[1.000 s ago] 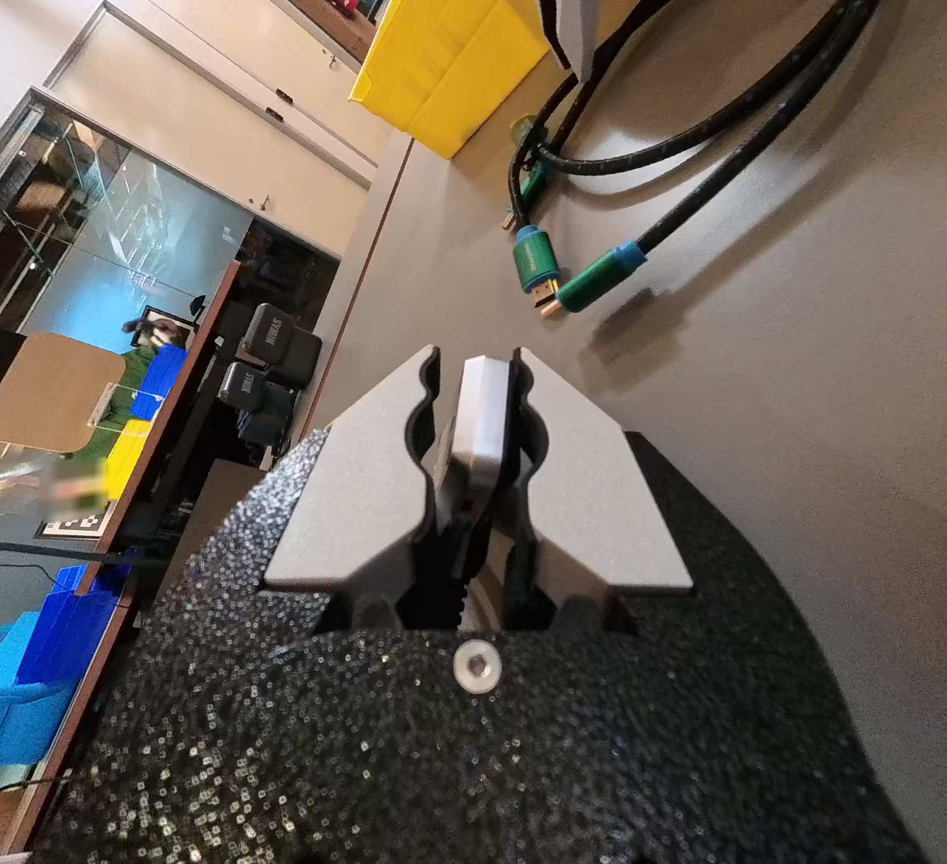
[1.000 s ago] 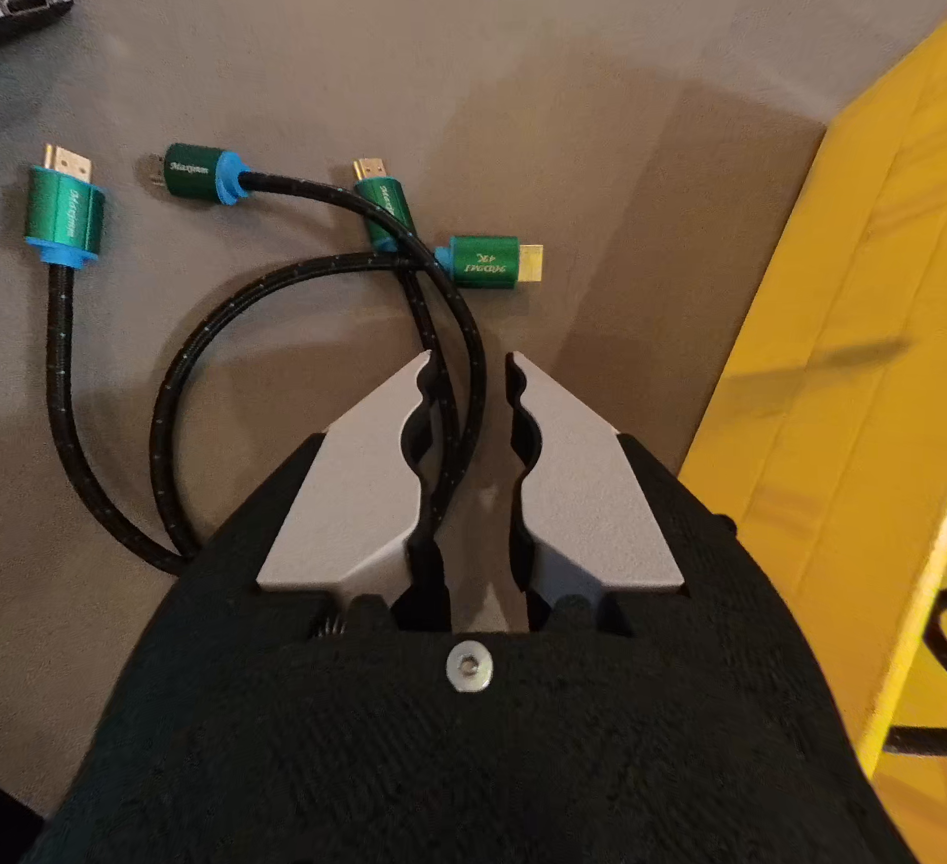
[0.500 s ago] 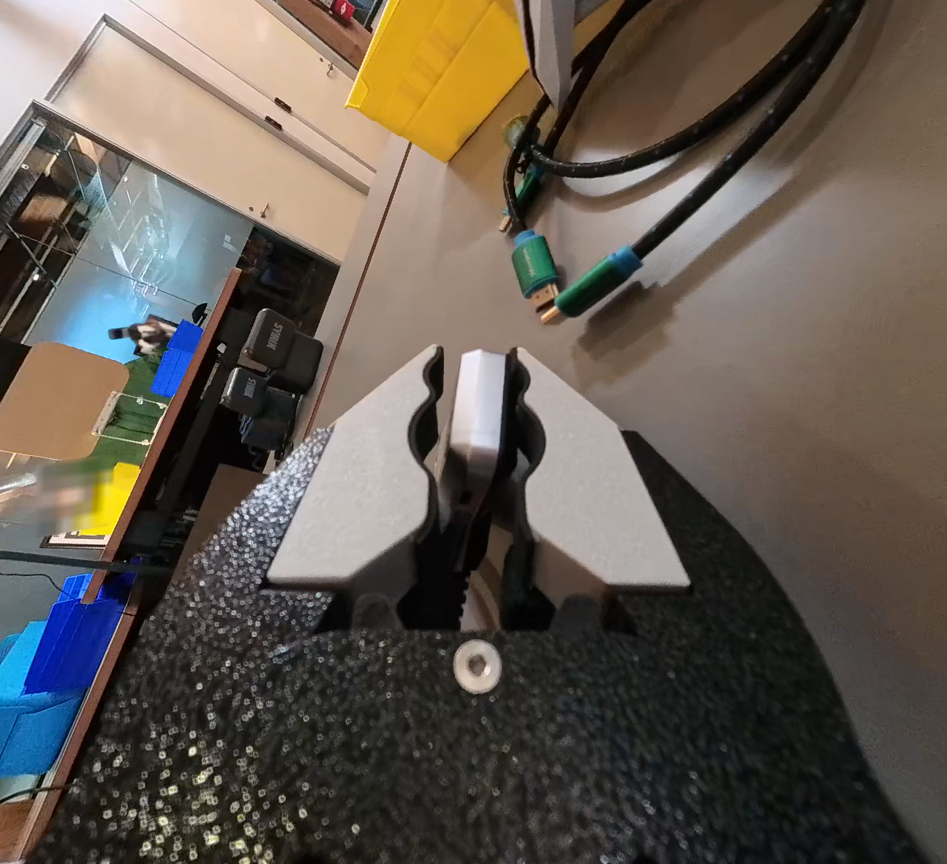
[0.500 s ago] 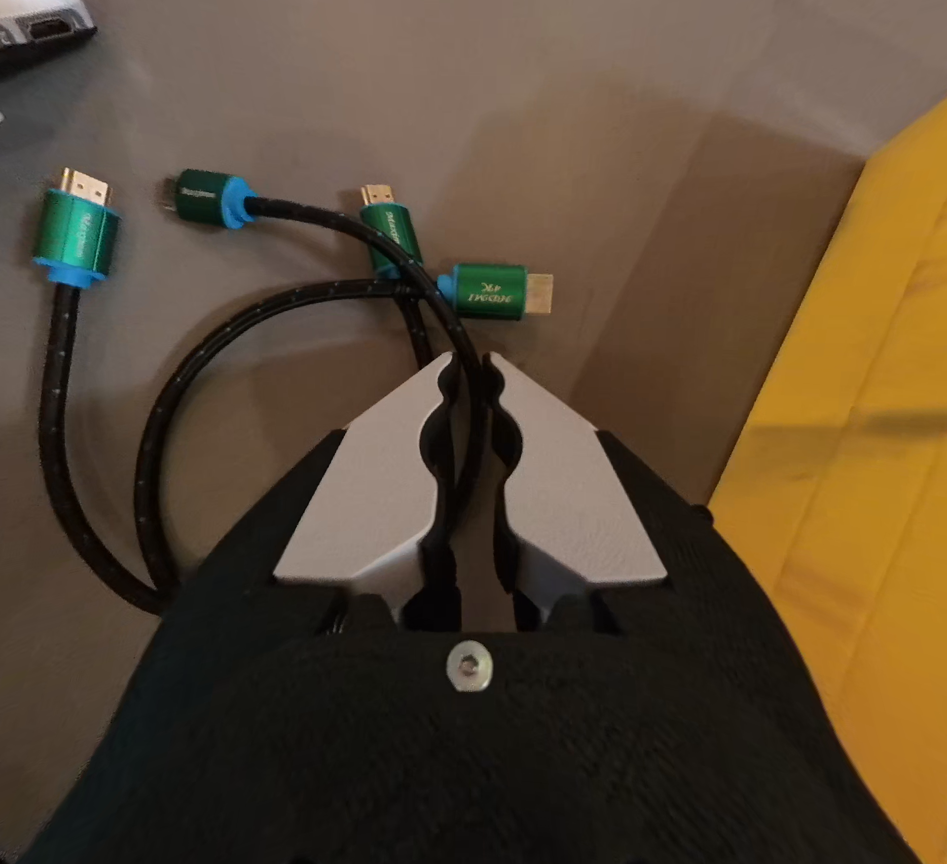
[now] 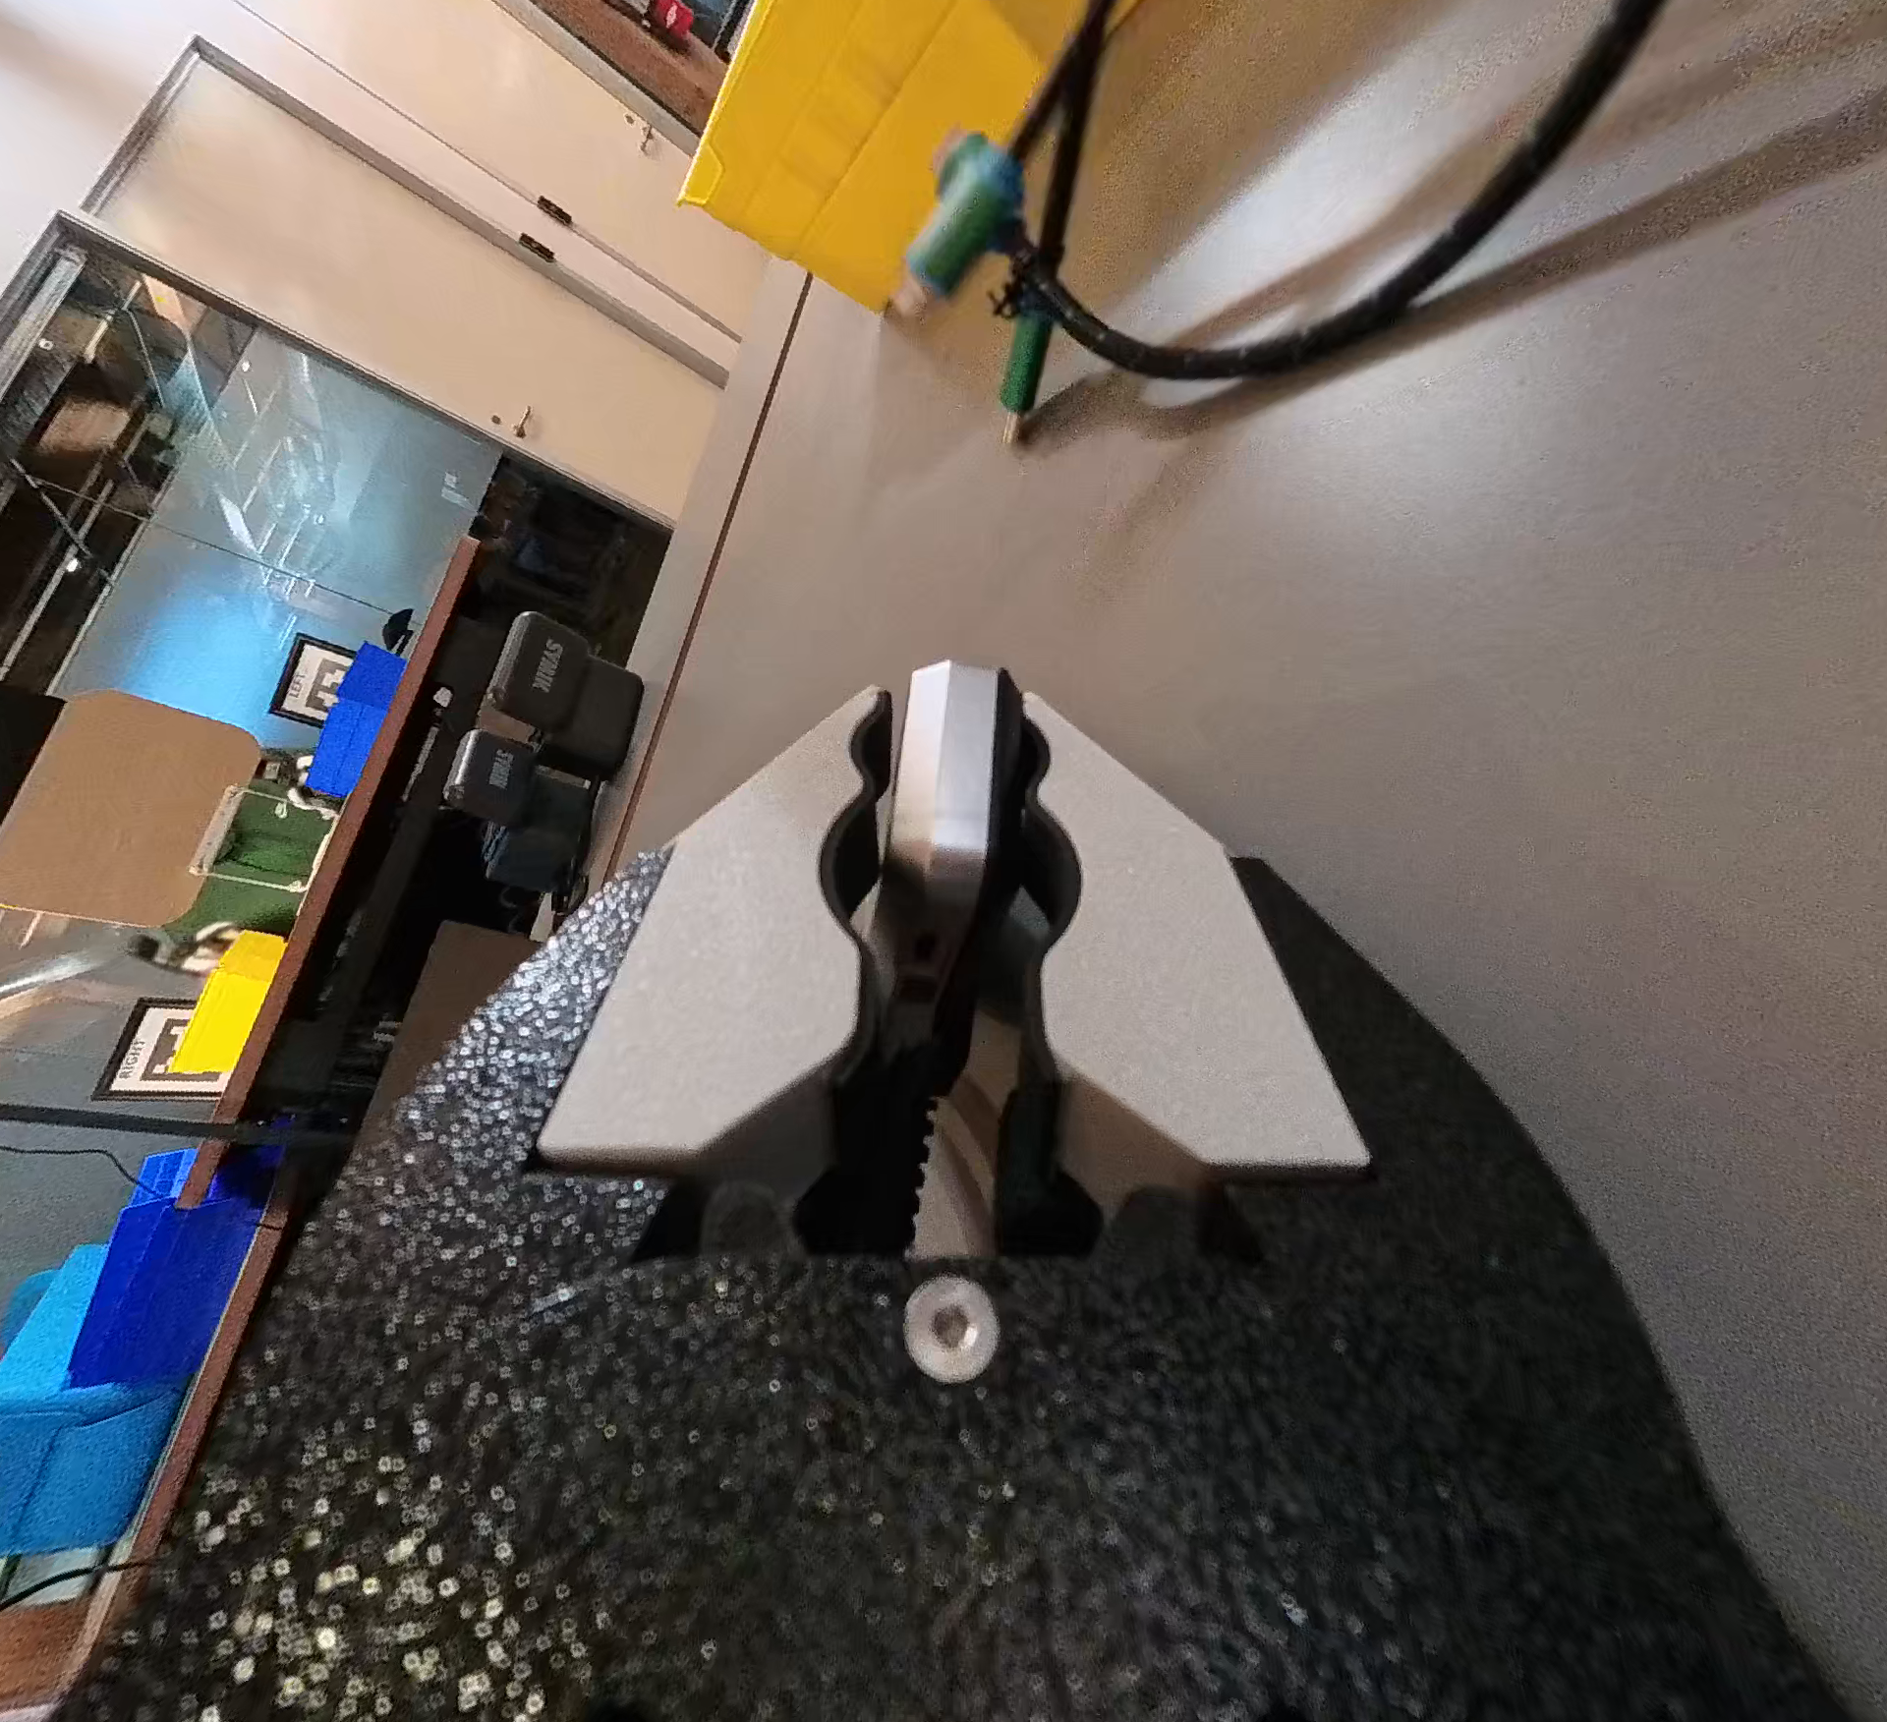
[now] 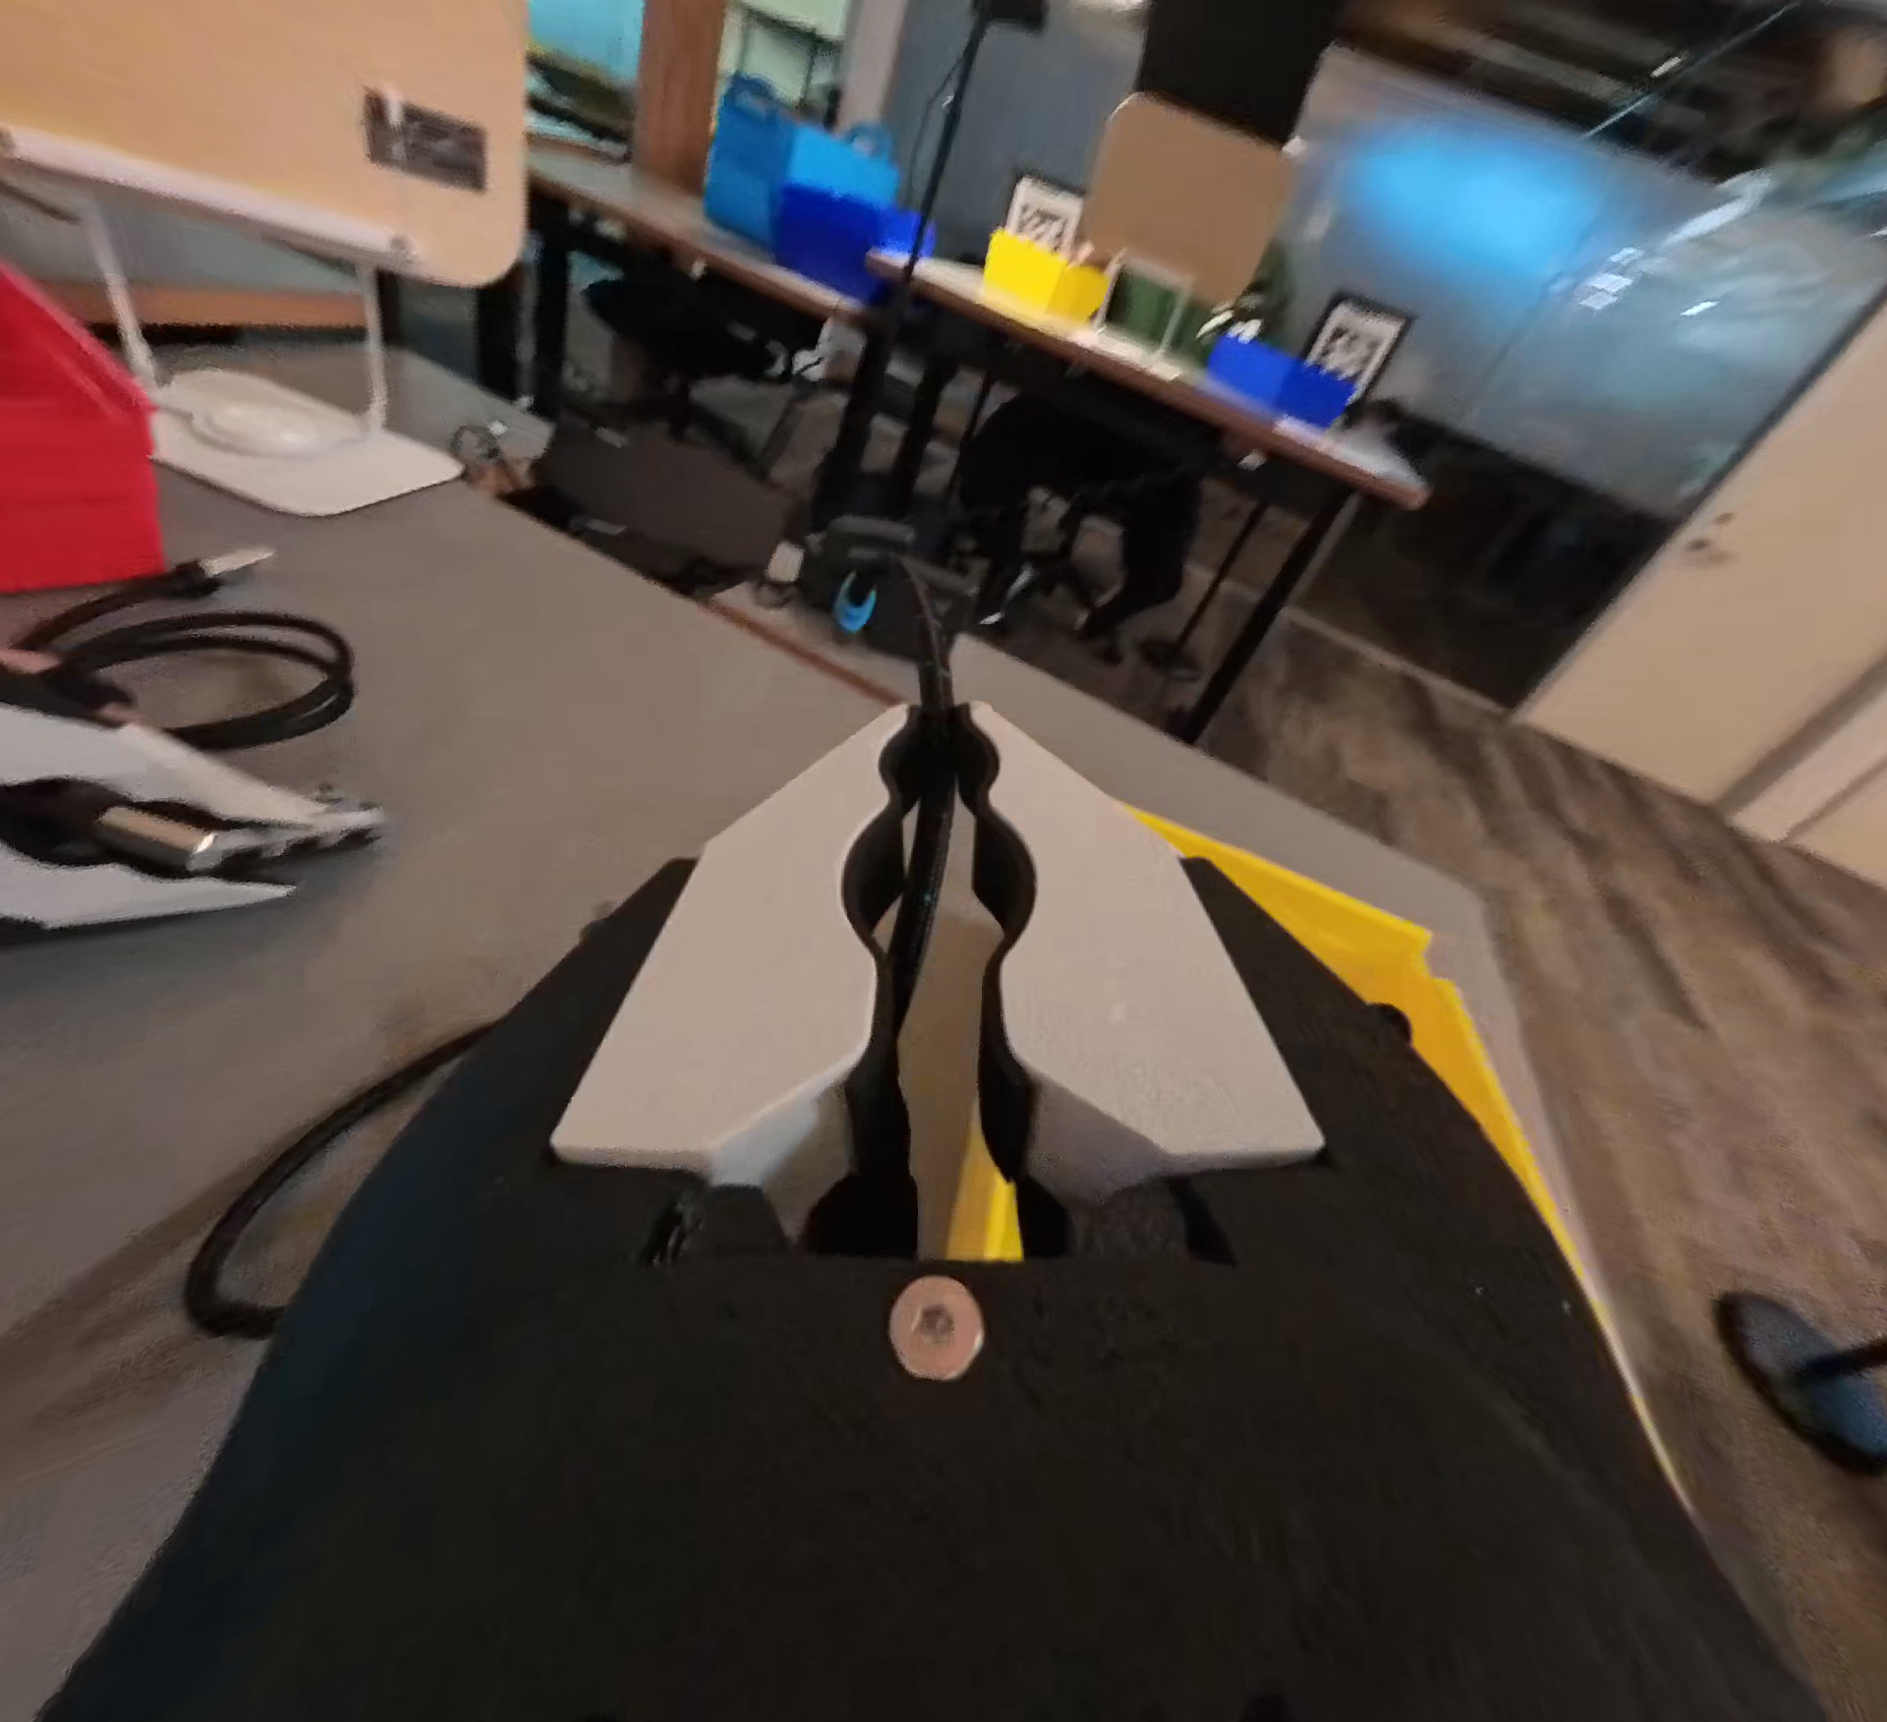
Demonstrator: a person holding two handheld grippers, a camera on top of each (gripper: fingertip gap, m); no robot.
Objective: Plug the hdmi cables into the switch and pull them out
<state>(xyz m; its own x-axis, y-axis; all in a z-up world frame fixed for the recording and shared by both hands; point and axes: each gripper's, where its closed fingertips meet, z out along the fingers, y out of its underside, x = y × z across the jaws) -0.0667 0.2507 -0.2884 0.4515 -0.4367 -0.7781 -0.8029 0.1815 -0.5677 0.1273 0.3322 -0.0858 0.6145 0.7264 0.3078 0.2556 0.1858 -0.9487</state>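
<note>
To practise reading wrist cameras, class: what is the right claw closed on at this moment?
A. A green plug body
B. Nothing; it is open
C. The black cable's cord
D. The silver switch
C: in the right wrist view the right claw is shut on the thin black cable, which runs up between its fingers; the silver switch sits in the left claw.

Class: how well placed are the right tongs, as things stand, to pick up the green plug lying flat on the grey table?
Probably not yet. The right tongs are already shut on a black cable, so they have no free grip. The green plug itself lies in the open on the table, with nothing covering it.
</note>
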